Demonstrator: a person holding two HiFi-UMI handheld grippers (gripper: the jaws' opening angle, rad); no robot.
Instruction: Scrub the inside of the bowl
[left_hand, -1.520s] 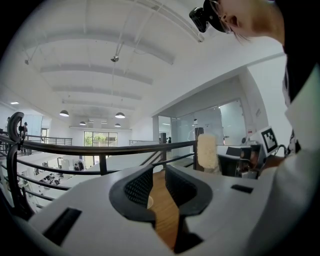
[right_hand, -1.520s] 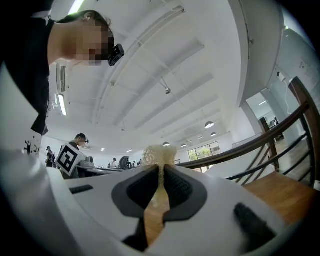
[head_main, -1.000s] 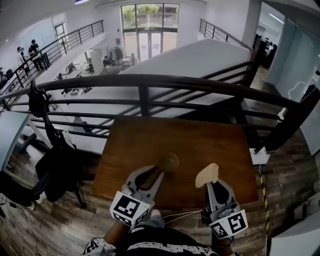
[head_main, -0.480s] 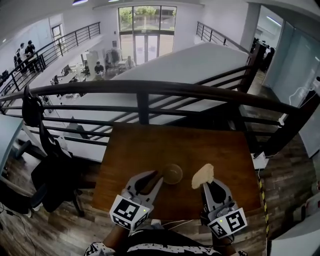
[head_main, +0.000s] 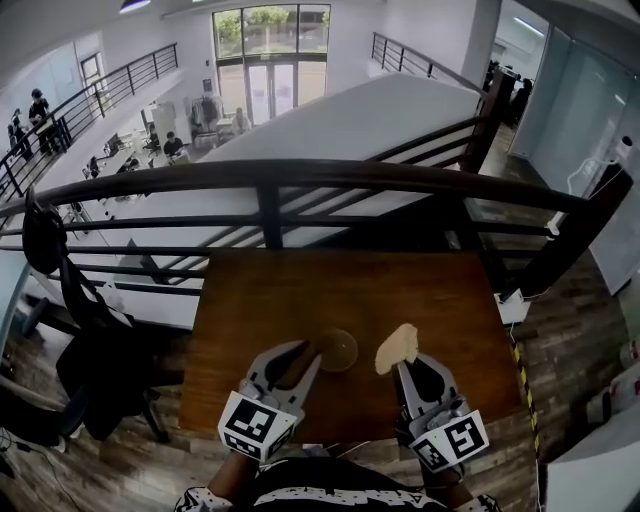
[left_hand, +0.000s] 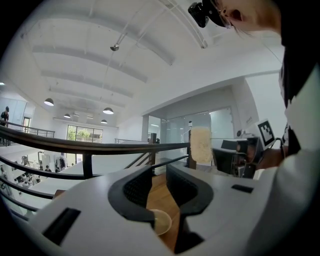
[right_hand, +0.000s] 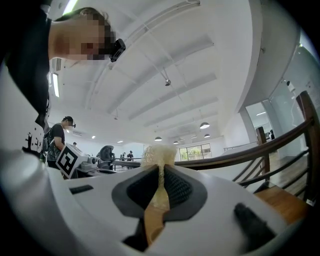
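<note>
A small tan bowl (head_main: 338, 350) stands on the wooden table (head_main: 300, 290), near its front edge. My left gripper (head_main: 314, 352) reaches the bowl's near-left rim. Its jaws have just been opening and now stand apart, with the bowl (left_hand: 161, 221) low between the tips and bare wood showing in the gap. I see no pad pressing on the bowl. My right gripper (head_main: 404, 364) is shut on a pale yellow sponge (head_main: 397, 347), held just right of the bowl and above the table. In the right gripper view the sponge (right_hand: 159, 154) sticks out past the fingertips of that gripper (right_hand: 160, 196).
A dark metal railing (head_main: 270, 180) runs just beyond the table's far edge, with an open drop behind it. A black chair with a dark jacket (head_main: 95, 350) stands left of the table. A thin cable (head_main: 350, 442) hangs at the near edge.
The right gripper has carried the sponge leftward, closer to the bowl. The left gripper stays at the bowl's near-left rim, its jaws a little wider apart.
</note>
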